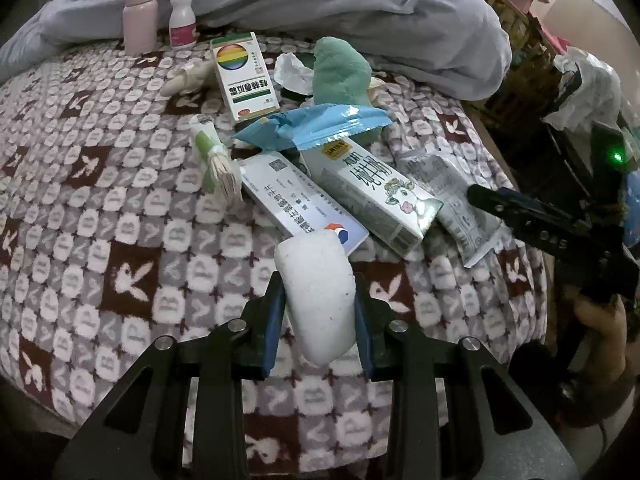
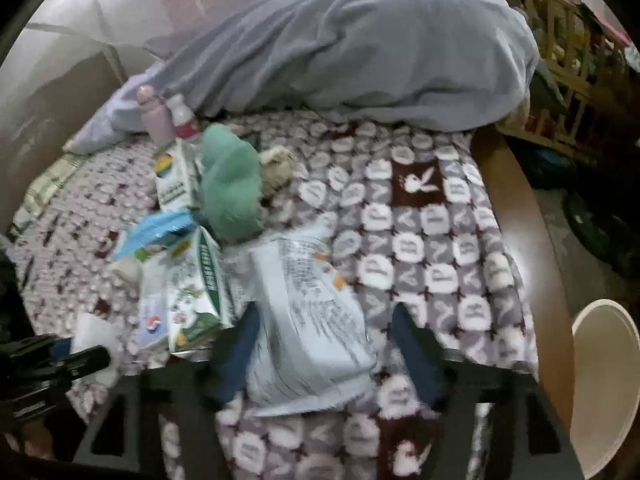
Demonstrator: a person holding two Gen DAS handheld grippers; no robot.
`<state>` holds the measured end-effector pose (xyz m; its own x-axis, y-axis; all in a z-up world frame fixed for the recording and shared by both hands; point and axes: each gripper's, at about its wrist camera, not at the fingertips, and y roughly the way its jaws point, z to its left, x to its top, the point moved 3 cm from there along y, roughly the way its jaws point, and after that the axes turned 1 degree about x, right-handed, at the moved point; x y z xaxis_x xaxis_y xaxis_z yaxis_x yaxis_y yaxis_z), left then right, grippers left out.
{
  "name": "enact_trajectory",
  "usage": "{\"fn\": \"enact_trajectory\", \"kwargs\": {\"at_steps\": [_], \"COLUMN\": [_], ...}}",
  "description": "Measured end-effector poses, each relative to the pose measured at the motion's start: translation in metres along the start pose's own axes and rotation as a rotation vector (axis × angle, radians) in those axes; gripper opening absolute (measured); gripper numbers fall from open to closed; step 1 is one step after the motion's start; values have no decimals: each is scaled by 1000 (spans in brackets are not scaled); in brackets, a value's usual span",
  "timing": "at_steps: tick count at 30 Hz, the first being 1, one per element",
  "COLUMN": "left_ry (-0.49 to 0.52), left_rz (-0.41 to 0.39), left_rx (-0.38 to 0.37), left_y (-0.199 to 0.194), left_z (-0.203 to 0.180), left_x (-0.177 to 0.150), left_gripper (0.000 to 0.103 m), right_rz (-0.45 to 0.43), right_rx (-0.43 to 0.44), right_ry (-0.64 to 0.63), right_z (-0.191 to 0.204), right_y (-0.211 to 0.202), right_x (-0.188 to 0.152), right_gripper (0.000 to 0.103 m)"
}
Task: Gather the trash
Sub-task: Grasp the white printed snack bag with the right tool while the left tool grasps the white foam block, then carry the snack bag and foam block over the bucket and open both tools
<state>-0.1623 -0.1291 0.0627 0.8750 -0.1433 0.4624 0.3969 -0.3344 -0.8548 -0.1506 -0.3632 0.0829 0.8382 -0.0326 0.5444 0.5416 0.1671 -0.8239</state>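
So the left gripper [image 1: 318, 304] is already busy: its jaws are clamped on a white foam-looking chunk [image 1: 318, 300], blue pads pressing both sides, and the piece sticks out toward 12 o'clock over the bed [image 1: 80, 240]. That one's basically collected, it just needs a bin, and I can't see one for sure in either view.

The next pickup looks like it belongs to the right gripper [image 2: 320, 344]. Its jaws are spread wide, with the silvery printed pouch [image 2: 308, 320] lying right between them. The pouch's long axis runs roughly 12 to 6 in the right wrist view, so it lines up with the fingers rather than across them, which means the jaws would close over its short width. It sits a bit toward the left finger, leaving a gap at the 3 o'clock side. The view is blurry, so I can't tell if the tips are touching the blanket yet.

The milk carton [image 2: 196, 292] is just beside the pouch at about 9 o'clock, close enough that a sloppy close might snag it.
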Motion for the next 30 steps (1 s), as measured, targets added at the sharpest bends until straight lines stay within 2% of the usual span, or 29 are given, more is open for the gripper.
{"fn": "enact_trajectory", "kwargs": {"at_steps": [5,7,10,13,18,24,30], "left_ry": [11,14,28,47,91,144,188], "left_rz": [7,10,7,-10,-31,-38,-37], "left_rx": [11,2,-2,-20,-53,-99,-110], "left_y": [2,2,1,-5,-10,-12,-7], "left_z": [-3,-5,-11,-25,-58,-96,-132], "left_x": [-3,-3,-1,3,11,17,21], "left_gripper": [29,29,29,29,29,29,29], "right_rz": [93,102,56,6,-77,-136,-178], "right_rx": [5,-3,47,48,44,4,-12], "right_ry": [-75,-95,-46,-17,31,58,105], "right_z": [13,13,6,-4,-21,-40,-64], "right_y": [28,33,17,-8,-47,-82,-105], "right_x": [-2,-7,-11,-14,-24,-33,-46], "right_gripper": [71,71,51,44,44,44,44]}}
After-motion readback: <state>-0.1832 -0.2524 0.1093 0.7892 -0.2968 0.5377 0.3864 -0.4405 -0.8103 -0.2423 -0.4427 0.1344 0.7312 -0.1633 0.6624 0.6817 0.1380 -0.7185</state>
